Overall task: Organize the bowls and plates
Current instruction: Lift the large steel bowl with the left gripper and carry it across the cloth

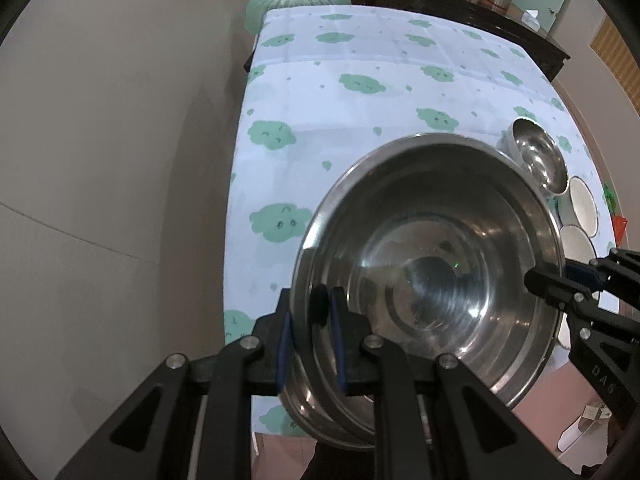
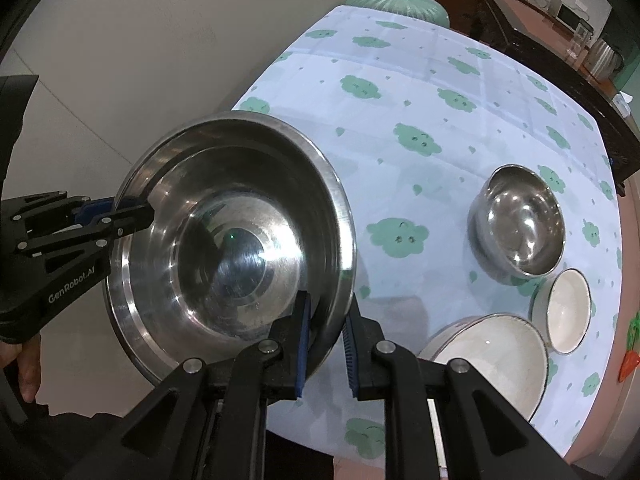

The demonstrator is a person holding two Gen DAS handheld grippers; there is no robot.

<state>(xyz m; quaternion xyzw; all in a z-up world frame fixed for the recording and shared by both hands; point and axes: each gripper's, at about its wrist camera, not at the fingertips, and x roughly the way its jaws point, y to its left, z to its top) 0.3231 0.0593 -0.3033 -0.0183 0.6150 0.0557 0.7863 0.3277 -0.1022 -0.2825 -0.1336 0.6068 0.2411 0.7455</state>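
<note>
Big steel bowl (image 2: 232,240) held tilted above the desk's (image 1: 360,120) near-left edge — left gripper (image 1: 310,344) and right gripper (image 2: 326,344) jaws each clenched on opposite rims — smaller steel bowl (image 2: 520,224) and white bowls (image 2: 492,352) lie rightward, nearer the right hand.

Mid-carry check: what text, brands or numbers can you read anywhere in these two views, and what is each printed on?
"GenRobot.AI": on the arm of the left gripper, seen in the right wrist view.
"DAS": on the arm of the right gripper, seen in the left wrist view; it may be only part of a word.
Items on the far dark counter: too small to read.
Bowls and tablecloth: no text.
</note>
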